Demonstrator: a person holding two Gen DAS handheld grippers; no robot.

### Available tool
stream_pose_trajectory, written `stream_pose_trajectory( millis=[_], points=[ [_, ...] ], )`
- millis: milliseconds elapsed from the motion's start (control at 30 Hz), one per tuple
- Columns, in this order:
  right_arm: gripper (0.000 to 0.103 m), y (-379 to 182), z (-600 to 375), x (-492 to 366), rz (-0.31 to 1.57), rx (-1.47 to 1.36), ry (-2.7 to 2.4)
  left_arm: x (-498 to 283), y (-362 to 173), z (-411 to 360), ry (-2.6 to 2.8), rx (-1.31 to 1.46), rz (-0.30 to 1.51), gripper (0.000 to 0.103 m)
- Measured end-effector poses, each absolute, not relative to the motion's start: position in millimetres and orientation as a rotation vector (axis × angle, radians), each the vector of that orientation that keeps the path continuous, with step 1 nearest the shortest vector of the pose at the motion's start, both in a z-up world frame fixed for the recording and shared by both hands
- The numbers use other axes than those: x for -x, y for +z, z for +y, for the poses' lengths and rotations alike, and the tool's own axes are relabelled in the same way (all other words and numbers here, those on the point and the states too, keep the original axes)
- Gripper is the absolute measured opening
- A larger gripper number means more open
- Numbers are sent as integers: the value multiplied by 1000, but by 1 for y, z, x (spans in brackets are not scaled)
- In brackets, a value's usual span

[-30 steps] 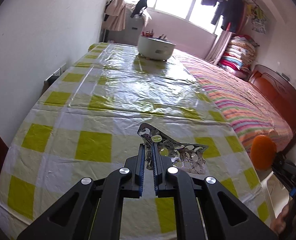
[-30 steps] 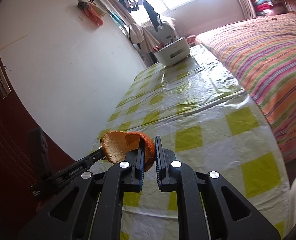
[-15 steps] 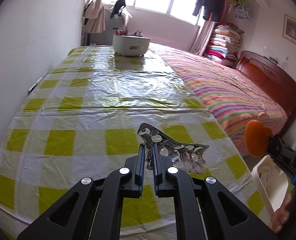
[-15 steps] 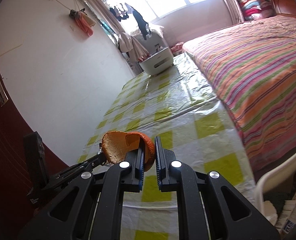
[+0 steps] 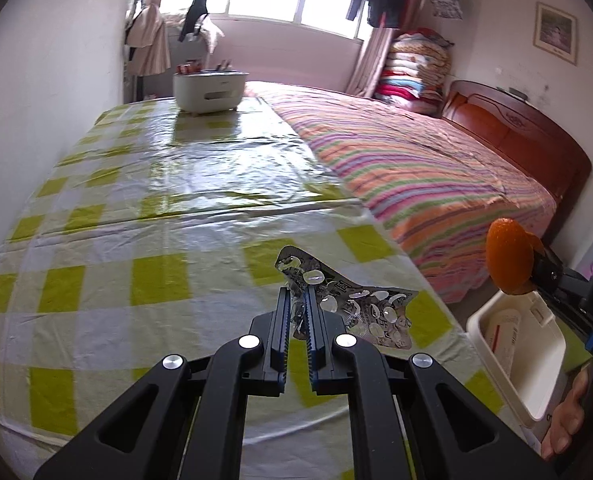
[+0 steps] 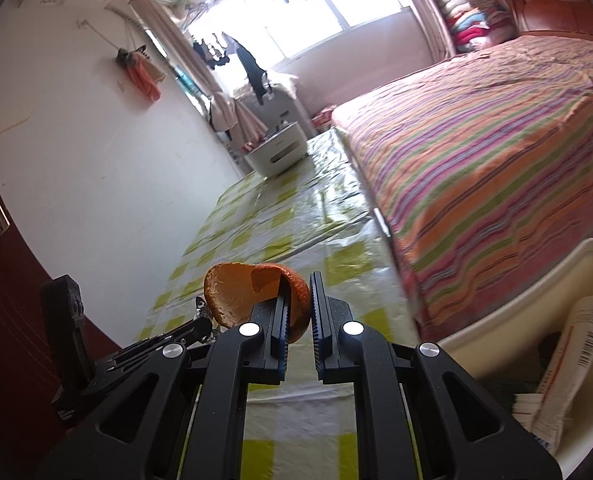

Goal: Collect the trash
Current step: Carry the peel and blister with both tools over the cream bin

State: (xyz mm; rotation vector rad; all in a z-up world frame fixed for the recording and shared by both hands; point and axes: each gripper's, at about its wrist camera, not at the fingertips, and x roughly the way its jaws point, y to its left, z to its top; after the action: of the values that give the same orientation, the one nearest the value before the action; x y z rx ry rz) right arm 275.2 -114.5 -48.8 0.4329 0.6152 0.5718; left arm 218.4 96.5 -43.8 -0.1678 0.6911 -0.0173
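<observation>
**Two light bits of trash, both held over the desk edge**

The left gripper (image 5: 296, 300) has its fingers squeezed tight on a crinkly silver pill sheet (image 5: 348, 308). The sheet sticks out to the right of the fingers, up in the air above the yellow-checked desk (image 5: 136, 240). It looks very light and thin. It is bendy and a bit springy, so it could twist or slip if held by just a corner. Holding it near the middle, as now, seems safest.

The right gripper (image 6: 298, 312) has its fingers pinched on a piece of orange peel (image 6: 232, 296). The peel is curved like a little cup and looks light and soft. It could tear or fold if squeezed too hard, so a gentle hold on the thick rim looks best.

A white bin (image 5: 536, 364) sits low beside the desk, near the striped bed (image 5: 416, 168). Some trash lies in it already. Both pieces look ready to drop in there.
</observation>
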Motion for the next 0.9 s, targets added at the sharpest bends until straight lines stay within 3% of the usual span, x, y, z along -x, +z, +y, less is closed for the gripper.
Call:
stream_pose_trajectory(
  millis=[900],
  points=[
    [12,-68,-252,-235,529,-469,232,-219,-32,-37,-234,46,683,8]
  ],
)
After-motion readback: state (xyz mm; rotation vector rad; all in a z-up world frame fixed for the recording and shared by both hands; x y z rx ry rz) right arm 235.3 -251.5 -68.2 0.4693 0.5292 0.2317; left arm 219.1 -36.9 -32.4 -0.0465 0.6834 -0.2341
